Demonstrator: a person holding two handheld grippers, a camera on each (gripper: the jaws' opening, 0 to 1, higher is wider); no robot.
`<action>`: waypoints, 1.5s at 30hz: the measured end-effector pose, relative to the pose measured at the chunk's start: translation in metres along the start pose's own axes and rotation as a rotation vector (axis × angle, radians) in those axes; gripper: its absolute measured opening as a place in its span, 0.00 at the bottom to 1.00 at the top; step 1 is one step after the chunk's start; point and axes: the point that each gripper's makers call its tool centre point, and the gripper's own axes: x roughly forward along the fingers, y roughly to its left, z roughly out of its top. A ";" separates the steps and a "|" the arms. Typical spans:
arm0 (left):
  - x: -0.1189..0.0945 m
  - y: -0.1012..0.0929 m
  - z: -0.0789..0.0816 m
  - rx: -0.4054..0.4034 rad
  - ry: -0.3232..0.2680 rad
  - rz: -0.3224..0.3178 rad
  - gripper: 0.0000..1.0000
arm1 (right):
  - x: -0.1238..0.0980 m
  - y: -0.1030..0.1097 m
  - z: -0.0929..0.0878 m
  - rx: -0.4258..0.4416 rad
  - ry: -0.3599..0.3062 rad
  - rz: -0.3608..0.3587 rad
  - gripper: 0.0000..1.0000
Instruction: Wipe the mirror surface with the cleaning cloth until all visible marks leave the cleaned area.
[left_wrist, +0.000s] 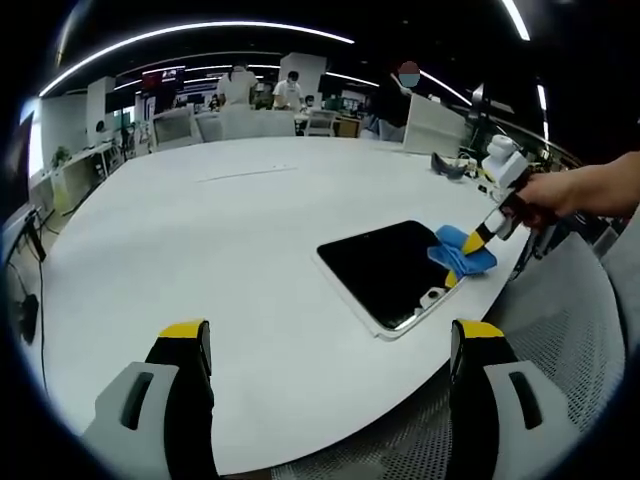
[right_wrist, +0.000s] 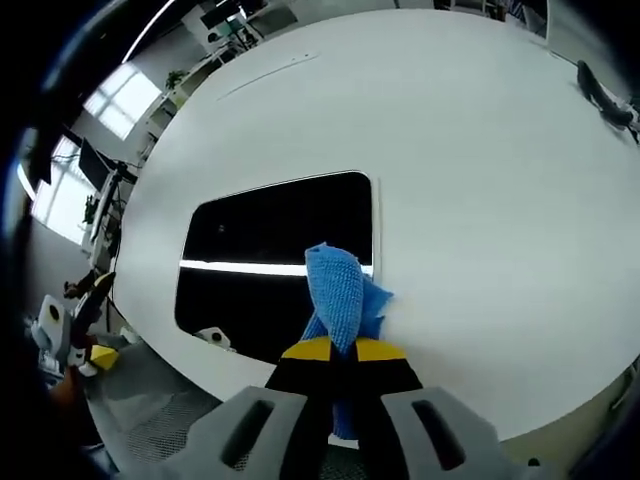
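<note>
Right gripper (right_wrist: 338, 352): jaws closed together on the blue cleaning cloth (right_wrist: 341, 288), pressing it onto the mirror's (right_wrist: 270, 255) edge, at 5 o'clock from the mirror's centre in the right gripper view. Left gripper (left_wrist: 330, 345): jaws spread wide apart, holding nothing, hovering over the near rim of the white desk (left_wrist: 230, 250). Mirror flat on the desk near that rim, dark, reflecting a ceiling light strip. Office chairs and people at 12 o'clock beyond the desk, in the left gripper view.

Glossy mirror (right_wrist: 275, 255), knitted cloth (right_wrist: 338, 290), matt table (right_wrist: 480, 160).
</note>
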 end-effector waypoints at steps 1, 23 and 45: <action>0.000 0.000 0.000 0.001 0.001 0.001 0.99 | 0.000 -0.001 -0.001 -0.002 0.002 0.002 0.00; 0.001 0.000 0.000 0.001 0.004 -0.001 0.99 | 0.001 0.006 -0.003 0.012 -0.007 -0.007 0.00; 0.001 -0.002 -0.002 0.007 0.016 -0.009 0.99 | 0.015 0.048 -0.002 -0.017 0.003 0.027 0.00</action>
